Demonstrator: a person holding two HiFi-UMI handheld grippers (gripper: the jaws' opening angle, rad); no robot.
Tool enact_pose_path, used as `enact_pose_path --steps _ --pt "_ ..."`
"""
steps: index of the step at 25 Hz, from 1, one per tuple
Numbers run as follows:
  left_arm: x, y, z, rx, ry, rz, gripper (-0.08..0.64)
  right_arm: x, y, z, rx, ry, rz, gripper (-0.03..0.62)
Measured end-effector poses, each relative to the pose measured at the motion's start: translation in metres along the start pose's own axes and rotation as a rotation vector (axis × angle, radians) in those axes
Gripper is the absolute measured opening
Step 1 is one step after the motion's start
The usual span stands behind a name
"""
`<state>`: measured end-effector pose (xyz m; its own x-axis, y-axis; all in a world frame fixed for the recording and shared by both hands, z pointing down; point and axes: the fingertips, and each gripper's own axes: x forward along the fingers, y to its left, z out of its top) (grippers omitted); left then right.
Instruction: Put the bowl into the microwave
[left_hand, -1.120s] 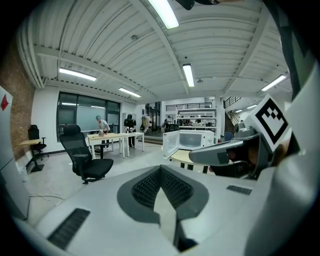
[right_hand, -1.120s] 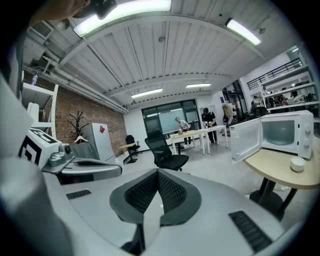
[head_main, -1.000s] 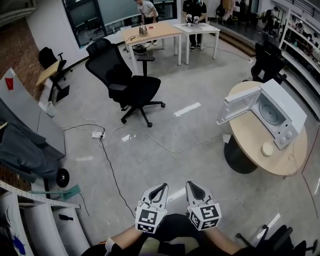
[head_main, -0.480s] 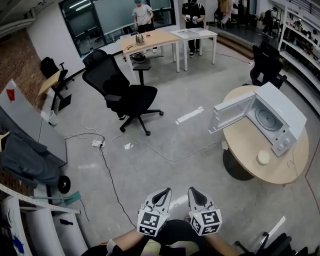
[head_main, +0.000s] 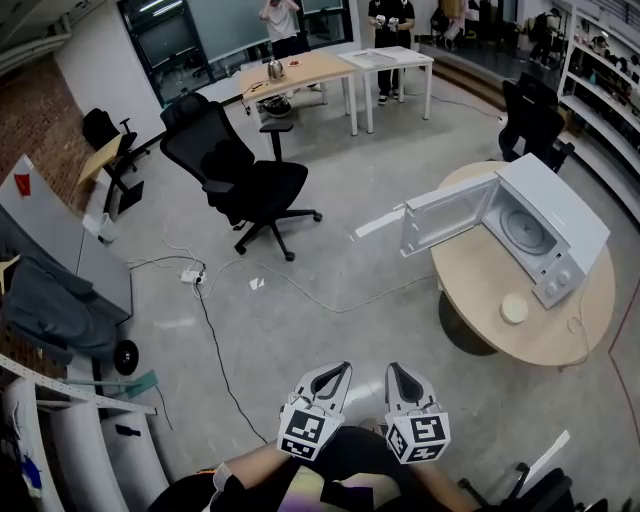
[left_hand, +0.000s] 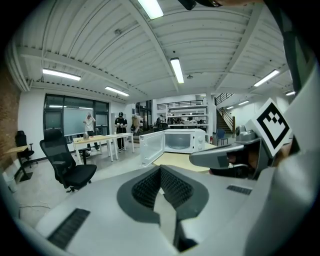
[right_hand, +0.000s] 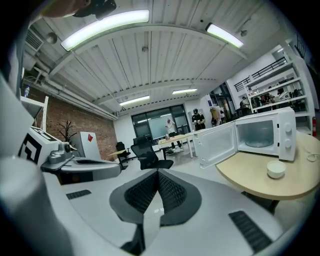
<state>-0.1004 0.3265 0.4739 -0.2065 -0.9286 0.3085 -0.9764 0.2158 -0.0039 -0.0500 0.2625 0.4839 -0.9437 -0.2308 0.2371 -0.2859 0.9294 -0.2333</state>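
A small white bowl sits on the round wooden table, in front of the white microwave, whose door hangs wide open toward the room. The bowl and the microwave also show at the right of the right gripper view; the left gripper view has the microwave far ahead. Both grippers are held low near the body, far from the table. My left gripper and right gripper are shut with nothing in them.
A black office chair stands mid-floor, with a cable and power strip trailing across the concrete. Two tables with people beside them stand at the back. Another dark chair is behind the round table. Shelving lines the right wall.
The view has shifted so the round table and microwave lie nearer and more central. Both grippers stay shut, side by side, low in front of me.
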Motion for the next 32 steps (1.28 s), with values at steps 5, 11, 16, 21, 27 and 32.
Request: enact_pose_path --steps 5,11,16,21,27,32 --pt "0.011 -0.022 0.008 0.020 0.000 -0.029 0.046 -0.019 -0.020 0.002 0.009 -0.019 -0.038 0.015" --pt "0.035 -0.062 0.021 0.069 0.002 -0.141 0.046 -0.050 -0.053 0.006 0.033 -0.054 -0.134 0.015" --pt "0.062 -0.103 0.029 0.133 0.000 -0.272 0.046 -0.074 -0.088 0.002 0.066 -0.072 -0.245 0.017" --pt "0.084 -0.126 0.027 0.150 0.011 -0.370 0.046 -0.085 -0.107 -0.005 0.078 -0.068 -0.322 0.015" --pt "0.114 -0.132 0.027 0.152 0.017 -0.450 0.046 -0.080 -0.134 -0.009 0.105 -0.042 -0.406 0.015" --pt "0.145 -0.119 0.032 0.117 0.031 -0.471 0.046 -0.056 -0.152 -0.002 0.096 0.005 -0.429 0.015"
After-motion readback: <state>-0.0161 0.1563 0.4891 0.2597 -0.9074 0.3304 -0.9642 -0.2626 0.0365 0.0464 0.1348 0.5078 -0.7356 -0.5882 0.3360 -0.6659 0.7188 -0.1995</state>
